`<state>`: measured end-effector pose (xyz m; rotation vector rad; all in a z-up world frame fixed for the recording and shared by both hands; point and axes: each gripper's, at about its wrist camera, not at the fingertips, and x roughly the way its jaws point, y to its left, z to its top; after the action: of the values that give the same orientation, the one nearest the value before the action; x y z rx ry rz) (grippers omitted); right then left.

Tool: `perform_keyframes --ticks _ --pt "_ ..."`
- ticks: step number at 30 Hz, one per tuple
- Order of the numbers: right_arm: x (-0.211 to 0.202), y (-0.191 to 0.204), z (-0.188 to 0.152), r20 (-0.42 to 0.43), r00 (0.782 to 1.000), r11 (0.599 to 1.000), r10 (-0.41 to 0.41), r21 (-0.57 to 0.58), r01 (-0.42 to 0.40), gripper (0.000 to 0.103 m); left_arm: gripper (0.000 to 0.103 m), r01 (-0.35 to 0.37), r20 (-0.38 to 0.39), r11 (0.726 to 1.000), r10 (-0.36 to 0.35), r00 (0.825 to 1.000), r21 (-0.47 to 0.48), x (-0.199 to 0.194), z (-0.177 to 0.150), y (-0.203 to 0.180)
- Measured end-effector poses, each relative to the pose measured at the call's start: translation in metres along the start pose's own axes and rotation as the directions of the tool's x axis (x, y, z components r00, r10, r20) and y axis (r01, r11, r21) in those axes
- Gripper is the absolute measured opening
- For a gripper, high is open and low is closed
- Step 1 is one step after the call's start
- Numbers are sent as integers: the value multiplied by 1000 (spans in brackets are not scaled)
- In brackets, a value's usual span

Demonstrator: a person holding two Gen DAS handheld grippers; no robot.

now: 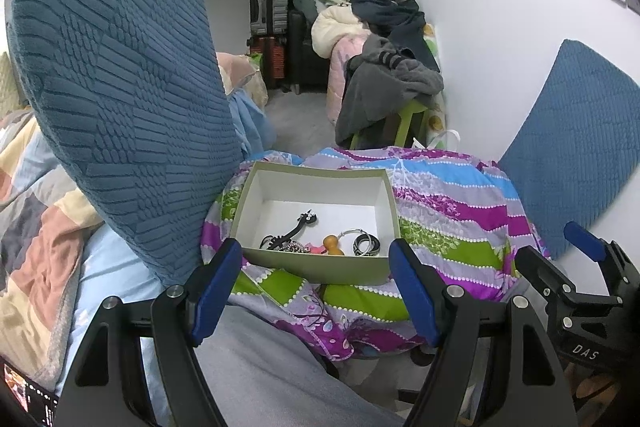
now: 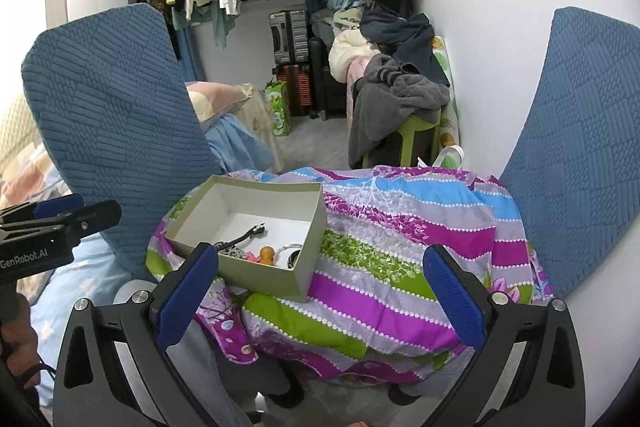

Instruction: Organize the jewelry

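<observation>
A: Left wrist view first. We see the left gripper (image 1: 316,283) with jaws spread wide, nothing between them, held low over a grey trouser leg (image 1: 280,367).

B: And the box (image 1: 316,263)?

A: Open, green outside, white inside, sitting on the striped floral cloth (image 1: 448,227) just ahead of the fingertips. Jewelry lies along its near wall: a black hair clip (image 1: 298,225), a beaded chain (image 1: 290,247), something pink (image 1: 316,249), an orange wooden piece (image 1: 333,245), a silver ring (image 1: 350,233) and black-and-white bangles (image 1: 366,244).

B: We also see the right gripper (image 1: 588,255) at the right edge; can't tell its jaw state from here. A blue cushion (image 1: 116,99) stands left of the box.

A: Right wrist view. The right gripper (image 2: 320,293) has jaws spread wide, empty, above the cloth (image 2: 400,267).

B: The box (image 2: 280,279) sits left of centre, touching nothing but cloth. Same items inside; the orange piece (image 2: 267,254) is clear, the rest small.

A: The left gripper (image 2: 52,223) pokes in at the left edge, with a hand (image 2: 16,343) below it.
</observation>
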<state>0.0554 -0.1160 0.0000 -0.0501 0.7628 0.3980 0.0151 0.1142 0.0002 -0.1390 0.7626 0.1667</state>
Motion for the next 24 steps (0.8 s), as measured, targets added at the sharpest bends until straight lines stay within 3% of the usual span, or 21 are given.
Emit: perform_keyframes --ticks 24 --pt "2 3 -2 2 1000 1000 -7 -4 7 103 76 17 14 999 -16 1000 -31 -3 5 5"
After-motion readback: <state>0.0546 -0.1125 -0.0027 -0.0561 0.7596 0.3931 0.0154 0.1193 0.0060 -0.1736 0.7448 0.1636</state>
